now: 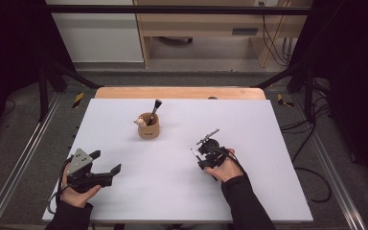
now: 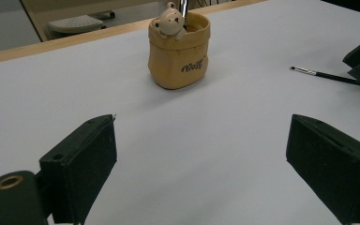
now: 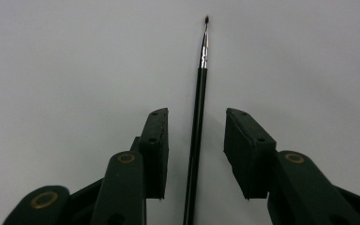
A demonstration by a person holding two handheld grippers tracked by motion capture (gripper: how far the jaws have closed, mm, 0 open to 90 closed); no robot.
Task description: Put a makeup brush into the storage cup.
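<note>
1. White tabletop (image 1: 172, 191) fills the scene, with a wooden edge at 12 o'clock and dark floor around it.
2. At 7 o'clock the left gripper (image 1: 106, 164) rests low in the person's hand, aimed toward 2 o'clock, its fingers (image 2: 82, 159) spread wide and released.
3. At 4 o'clock the right gripper (image 3: 194, 140) points down at the tabletop, fingers (image 3: 155, 145) released either side of a thin black brush (image 3: 198, 117), not pressing it.
4. Count: two grippers, one thin brush lying flat, one tan bear cup (image 1: 148, 126) near centre holding one larger brush (image 1: 155, 109).
</note>
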